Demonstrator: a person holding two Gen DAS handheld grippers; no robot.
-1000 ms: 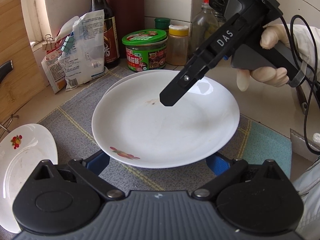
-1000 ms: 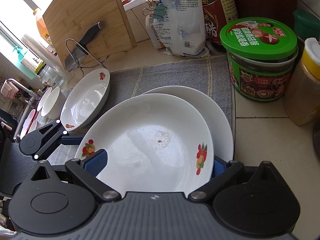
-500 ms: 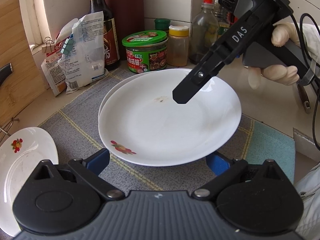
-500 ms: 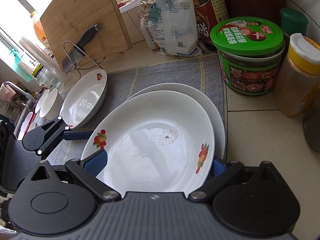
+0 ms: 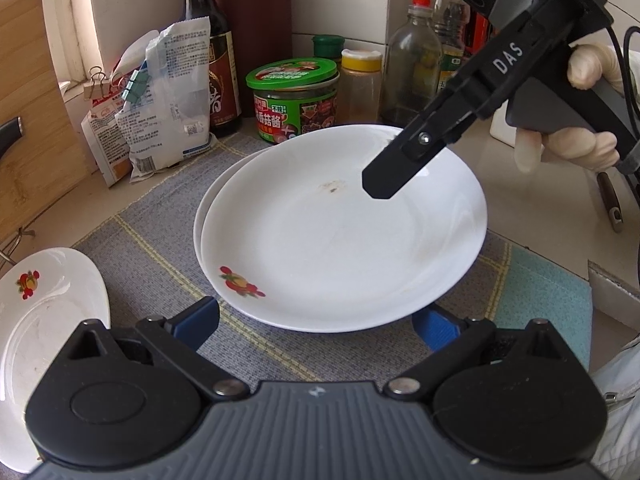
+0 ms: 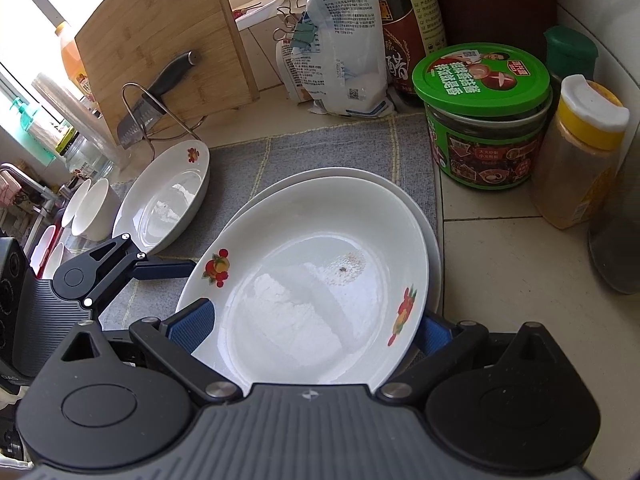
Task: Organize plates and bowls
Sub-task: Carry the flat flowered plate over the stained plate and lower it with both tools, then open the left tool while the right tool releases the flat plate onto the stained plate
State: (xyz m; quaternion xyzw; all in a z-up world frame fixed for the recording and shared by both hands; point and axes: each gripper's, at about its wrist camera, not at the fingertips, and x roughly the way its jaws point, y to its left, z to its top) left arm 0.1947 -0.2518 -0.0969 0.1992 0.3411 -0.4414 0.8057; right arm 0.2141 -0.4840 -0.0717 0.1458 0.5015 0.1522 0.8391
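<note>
Two white plates sit stacked on the gray mat (image 5: pixel 160 248) on my tabletop (image 6: pixel 512 264), the top plate (image 5: pixel 344 240) nested in the lower plate (image 6: pixel 434 240) and marked with fruit prints and a small brown stain. My left hand-held gripper (image 5: pixel 316 320) is spread wide beside the near rim, grasping nothing. My right hand-held gripper (image 6: pixel 312 330) is spread just as wide, its blue fingers (image 6: pixel 192 326) flanking the top plate; I cannot tell whether they touch it. A third plate (image 6: pixel 164 200) lies on the mat to the left, near two small bowls (image 6: pixel 94 208). A green-lidded jar (image 6: pixel 484 116) stands behind the stack.
</note>
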